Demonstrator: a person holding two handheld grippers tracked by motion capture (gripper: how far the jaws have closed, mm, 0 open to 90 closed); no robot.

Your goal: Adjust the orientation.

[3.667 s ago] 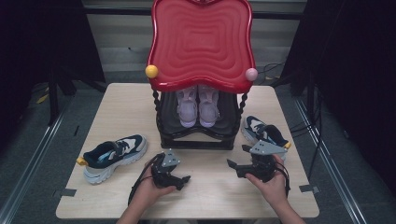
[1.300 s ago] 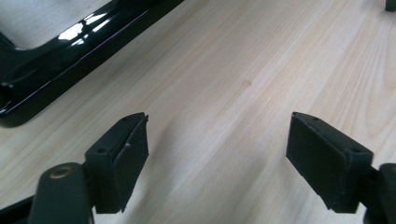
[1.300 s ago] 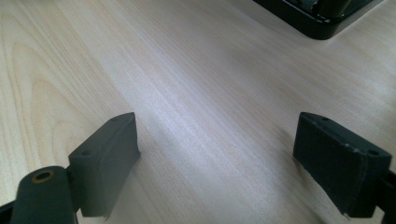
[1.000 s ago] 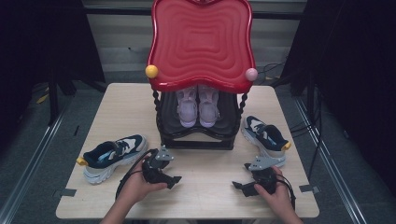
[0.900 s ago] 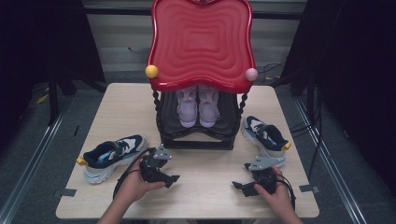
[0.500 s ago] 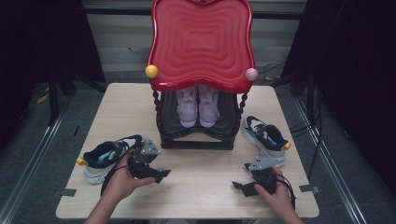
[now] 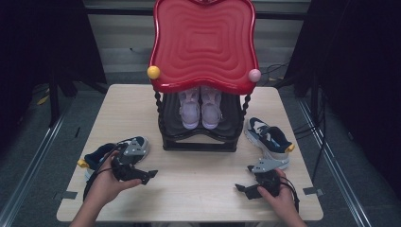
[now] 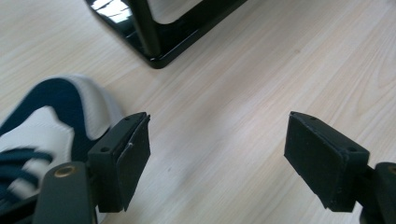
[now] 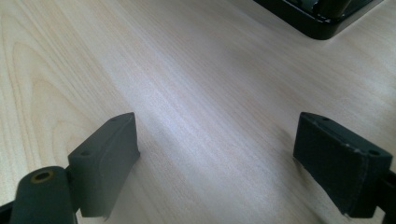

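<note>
Left gripper (image 7: pixel 146 175), jaws wide and empty, sits just beside the left shoe (image 7: pixel 97 156), which lies front-left of the rack (image 7: pixel 198 137), long axis angled toward it; right gripper (image 7: pixel 242 189), also wide, is well apart.

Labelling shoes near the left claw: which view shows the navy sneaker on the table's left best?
The high view: the left navy sneaker lies by the shoe rack, partly covered by the left claw. The left gripper view shows part of it close up, cut off and behind a jaw.

Light wooden table (image 7: pixel 198 189) with a black rack (image 7: pixel 198 142) between two navy-and-white sneakers (image 7: pixel 97 158), (image 7: pixel 269 139)
</note>
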